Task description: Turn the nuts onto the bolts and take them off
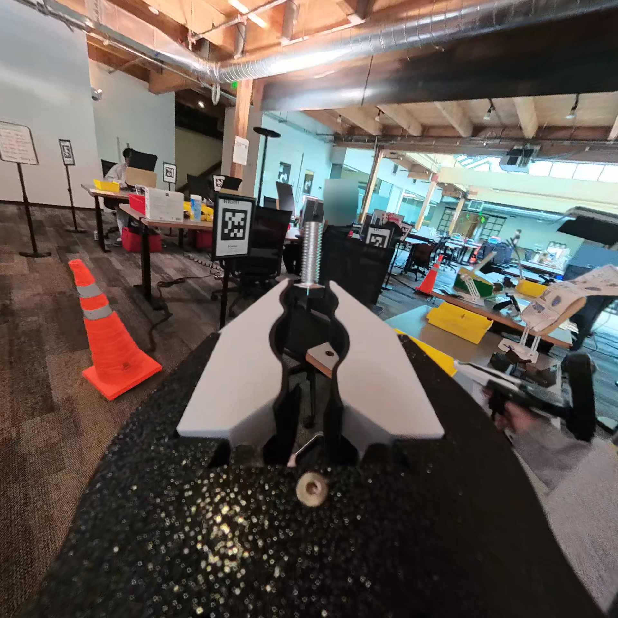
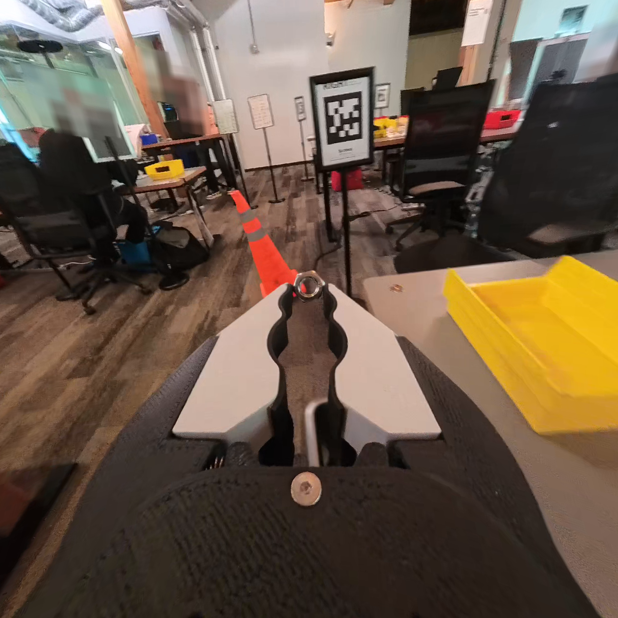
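My left gripper is shut on the head of a silver threaded bolt. The bolt stands upright above the fingertips, held in the air with no nut on it. My right gripper is shut on a small silver hex nut, pinched at the fingertips with its hole facing the camera. In the left wrist view the right gripper shows blurred at the right edge, held by a hand in a grey sleeve, well apart from the bolt.
A grey table with a yellow bin lies to the right. The bin also shows in the left wrist view. An orange traffic cone and a marker sign on a stand are ahead. Office chairs and desks stand around.
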`<move>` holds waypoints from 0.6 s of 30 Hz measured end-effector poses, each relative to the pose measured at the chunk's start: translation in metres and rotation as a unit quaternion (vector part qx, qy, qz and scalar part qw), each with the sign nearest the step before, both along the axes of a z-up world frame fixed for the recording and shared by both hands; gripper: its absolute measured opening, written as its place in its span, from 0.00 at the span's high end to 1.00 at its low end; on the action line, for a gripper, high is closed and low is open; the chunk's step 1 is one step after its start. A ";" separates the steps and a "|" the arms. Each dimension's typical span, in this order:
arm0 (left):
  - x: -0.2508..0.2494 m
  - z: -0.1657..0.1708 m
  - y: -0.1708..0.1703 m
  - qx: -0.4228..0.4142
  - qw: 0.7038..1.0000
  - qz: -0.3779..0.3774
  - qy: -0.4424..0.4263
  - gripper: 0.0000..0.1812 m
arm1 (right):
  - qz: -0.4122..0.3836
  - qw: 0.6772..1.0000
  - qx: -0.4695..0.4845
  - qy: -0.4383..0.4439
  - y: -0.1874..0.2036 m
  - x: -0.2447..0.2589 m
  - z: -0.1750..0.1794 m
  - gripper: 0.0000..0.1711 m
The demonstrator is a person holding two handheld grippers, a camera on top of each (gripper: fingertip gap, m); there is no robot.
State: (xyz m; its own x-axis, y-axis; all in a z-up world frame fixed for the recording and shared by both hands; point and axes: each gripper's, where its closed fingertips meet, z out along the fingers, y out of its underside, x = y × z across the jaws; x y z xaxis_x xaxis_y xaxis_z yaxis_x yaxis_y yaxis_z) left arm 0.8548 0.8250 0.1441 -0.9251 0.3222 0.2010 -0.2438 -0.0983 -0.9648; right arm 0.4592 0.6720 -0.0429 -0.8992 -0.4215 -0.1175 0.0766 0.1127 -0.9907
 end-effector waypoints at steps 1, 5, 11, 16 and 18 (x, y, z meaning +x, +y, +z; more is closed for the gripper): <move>0.006 -0.003 -0.014 0.002 1.000 -0.008 -0.002 0.91 | 0.016 1.000 -0.001 0.004 -0.012 0.019 0.004 0.90; 0.027 -0.023 -0.080 -0.007 0.999 -0.028 -0.015 0.91 | 0.044 0.996 -0.025 0.074 -0.072 0.074 0.004 0.90; 0.052 -0.071 -0.212 0.015 0.994 -0.083 -0.066 0.91 | 0.031 0.995 -0.029 0.091 -0.217 0.133 -0.019 0.90; 0.073 -0.082 -0.368 0.030 0.985 -0.125 -0.118 0.91 | -0.001 0.996 0.042 0.076 -0.349 0.173 -0.063 0.90; 0.062 -0.062 -0.430 0.004 0.976 -0.176 -0.127 0.91 | -0.011 0.997 0.050 0.065 -0.391 0.184 -0.061 0.90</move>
State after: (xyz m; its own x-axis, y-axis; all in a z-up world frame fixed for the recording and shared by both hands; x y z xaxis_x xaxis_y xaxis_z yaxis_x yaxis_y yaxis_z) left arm 0.9169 0.3951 0.0823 -0.7779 0.6282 -0.0175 -0.0134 -0.0445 -0.9989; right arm 0.6435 0.2807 -0.1036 -0.9187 -0.3929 -0.0406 -0.0474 0.2118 -0.9762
